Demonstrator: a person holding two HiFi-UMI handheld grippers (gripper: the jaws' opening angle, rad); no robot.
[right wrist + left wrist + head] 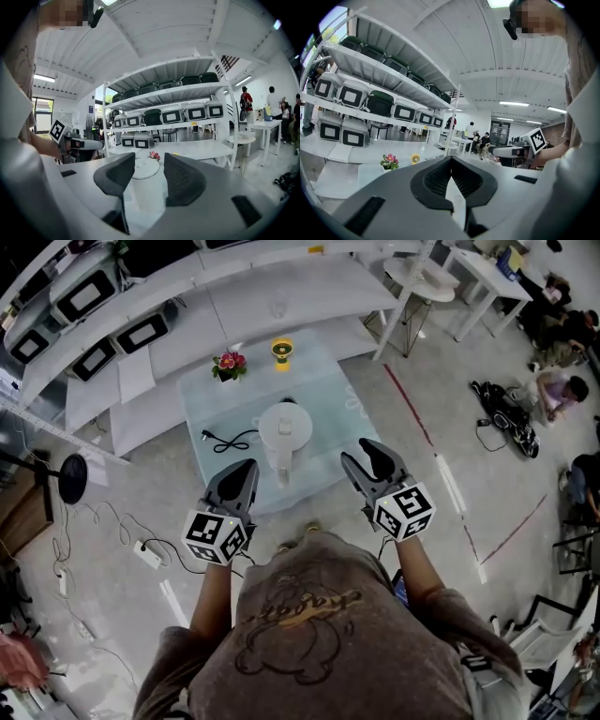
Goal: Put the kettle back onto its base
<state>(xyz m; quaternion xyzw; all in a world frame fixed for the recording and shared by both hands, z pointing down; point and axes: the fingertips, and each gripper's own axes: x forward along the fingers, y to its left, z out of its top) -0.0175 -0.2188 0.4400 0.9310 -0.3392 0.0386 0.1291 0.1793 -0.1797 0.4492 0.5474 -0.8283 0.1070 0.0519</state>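
Bottom of the head view: the person's brown printed shirt filled the foreground. The left tongs, lower left of centre, had their jaws pressed together with nothing between them. The right tongs, lower right of centre, stood wide and empty, framing the kettle beyond without contact.

The white plastic lidded kettle stood upright at frame centre on the pale glass counter, apart from both tongs. A black power cord lay just left of it. Whether a base sat beneath could not be told.

Farther up the counter were a small pot of pink flowers and a yellow object. Beyond them stood white shelving with grey cases.
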